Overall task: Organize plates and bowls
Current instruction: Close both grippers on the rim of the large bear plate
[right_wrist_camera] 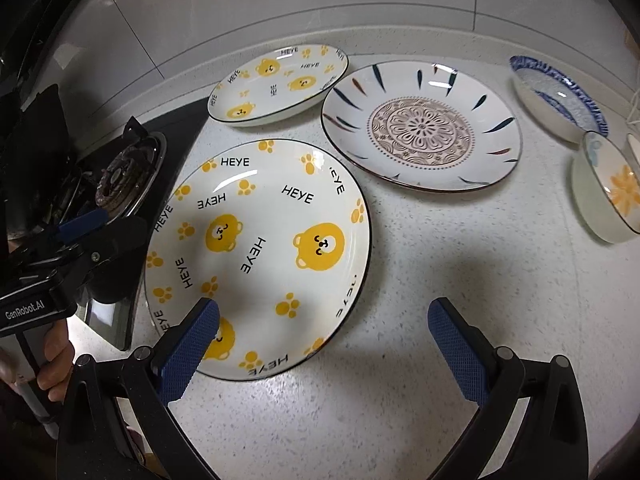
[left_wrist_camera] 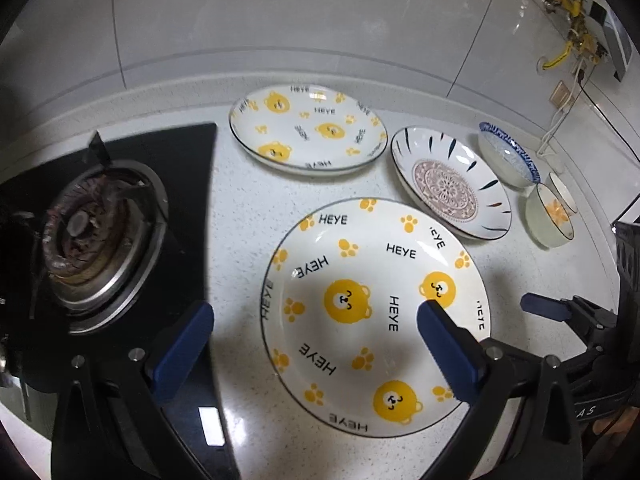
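Plates and bowls lie apart on the desk [right_wrist_camera: 400, 360]: left gripper [left_wrist_camera: 316, 344] and right gripper [right_wrist_camera: 324, 340], both wide and empty, flank the near bear plate [right_wrist_camera: 260, 256], so pinching its 6 o'clock rim looks wisest.

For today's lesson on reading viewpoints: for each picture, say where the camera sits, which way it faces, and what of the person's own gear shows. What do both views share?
Left wrist view: sits on the left tool, open, looking forward and down over the near white bear-print plate and the black gas stove; the right tool shows at the right edge.
Right wrist view: sits on the right tool, open, facing the speckled white countertop; the left tool shows at the left.
Shared: both bear plates, the mandala-patterned plate, the blue-rimmed bowl, the stove.
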A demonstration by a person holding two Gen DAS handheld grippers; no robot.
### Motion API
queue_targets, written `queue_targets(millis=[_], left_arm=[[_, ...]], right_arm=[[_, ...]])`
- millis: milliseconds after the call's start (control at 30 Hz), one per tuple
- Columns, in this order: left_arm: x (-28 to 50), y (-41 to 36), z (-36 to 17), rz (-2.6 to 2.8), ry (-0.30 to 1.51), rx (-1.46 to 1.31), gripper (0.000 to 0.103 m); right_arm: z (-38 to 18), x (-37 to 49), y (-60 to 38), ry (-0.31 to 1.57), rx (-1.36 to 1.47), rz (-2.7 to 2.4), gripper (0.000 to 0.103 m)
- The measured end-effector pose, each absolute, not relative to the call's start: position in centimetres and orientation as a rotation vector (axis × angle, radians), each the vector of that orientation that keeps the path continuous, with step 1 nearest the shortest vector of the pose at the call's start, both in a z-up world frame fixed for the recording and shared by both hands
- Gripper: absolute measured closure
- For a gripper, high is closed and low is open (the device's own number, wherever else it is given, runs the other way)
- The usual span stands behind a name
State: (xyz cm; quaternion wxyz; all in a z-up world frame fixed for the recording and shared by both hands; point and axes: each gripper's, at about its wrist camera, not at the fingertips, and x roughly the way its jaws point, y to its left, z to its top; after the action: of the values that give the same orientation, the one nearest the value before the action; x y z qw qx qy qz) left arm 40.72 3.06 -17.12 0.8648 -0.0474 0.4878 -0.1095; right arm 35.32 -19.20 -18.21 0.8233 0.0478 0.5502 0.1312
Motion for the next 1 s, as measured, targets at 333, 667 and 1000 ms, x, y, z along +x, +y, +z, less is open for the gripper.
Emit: queue_targets(millis=[333, 667, 1000], left_arm=[[44.1, 3.0, -21.3, -0.328, 1.178, -0.225, 0.006], [44.9, 3.4, -22.7, -0.371, 1.206, -0.291, 0.011], [44.9, 3.9, -22.7, -0.392, 1.205, -0.327, 0.010]], right_arm=[[-20.4, 37.5, -19.7, 1.232, 0.154, 0.350, 0.009], [-21.7, 38.8, -19.8, 1.281, 0.187, 0.392, 0.052], [-21.9, 39.1, -20.3, 1.302, 0.200, 0.388, 0.069]])
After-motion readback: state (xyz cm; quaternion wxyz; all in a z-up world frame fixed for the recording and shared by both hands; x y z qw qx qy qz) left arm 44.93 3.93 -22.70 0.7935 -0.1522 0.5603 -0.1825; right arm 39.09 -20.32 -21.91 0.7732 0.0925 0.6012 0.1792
